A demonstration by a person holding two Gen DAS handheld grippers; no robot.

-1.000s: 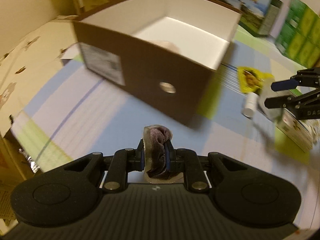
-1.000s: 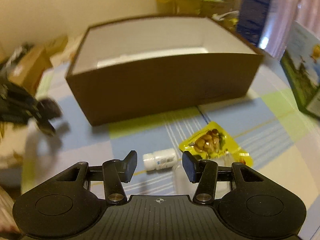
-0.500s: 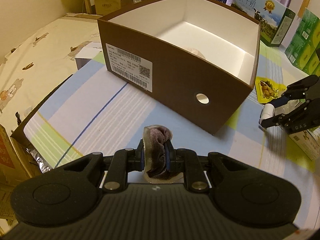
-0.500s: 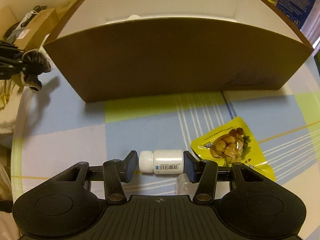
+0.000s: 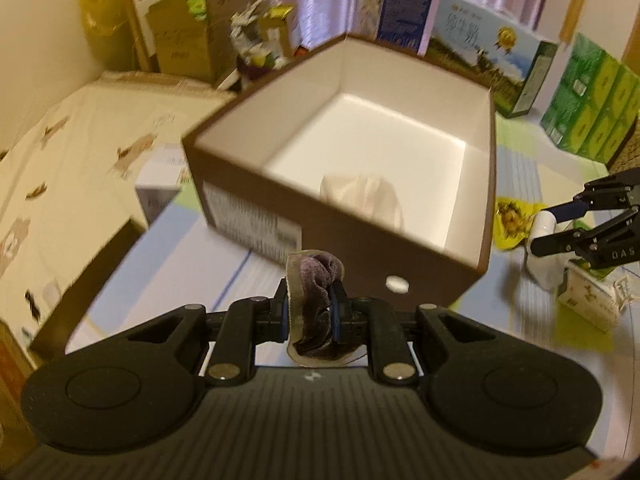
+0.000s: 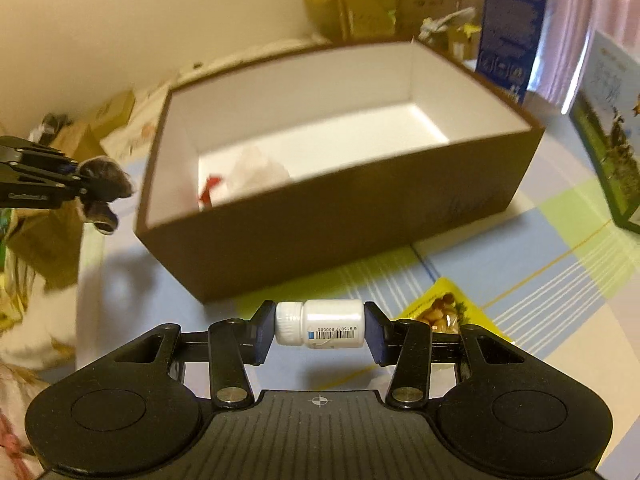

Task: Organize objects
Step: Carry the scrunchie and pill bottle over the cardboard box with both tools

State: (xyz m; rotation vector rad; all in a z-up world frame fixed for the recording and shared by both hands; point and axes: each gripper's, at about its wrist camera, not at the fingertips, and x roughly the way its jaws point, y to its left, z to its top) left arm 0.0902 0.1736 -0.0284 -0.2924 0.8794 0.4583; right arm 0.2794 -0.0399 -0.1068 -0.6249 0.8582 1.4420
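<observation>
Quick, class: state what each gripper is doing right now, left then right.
Left gripper: closed on the purple scrunchie.
Right gripper: closed on the white bottle, gripped end to end.

A surface covered by a checked cloth of blue, green and white is seen, on which a brown open box, a yellow snack packet and a small carton are rested.

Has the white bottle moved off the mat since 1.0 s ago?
Yes. The white bottle lay on the checked mat; now it is clamped end to end in the right gripper, lifted toward the brown box.
</observation>
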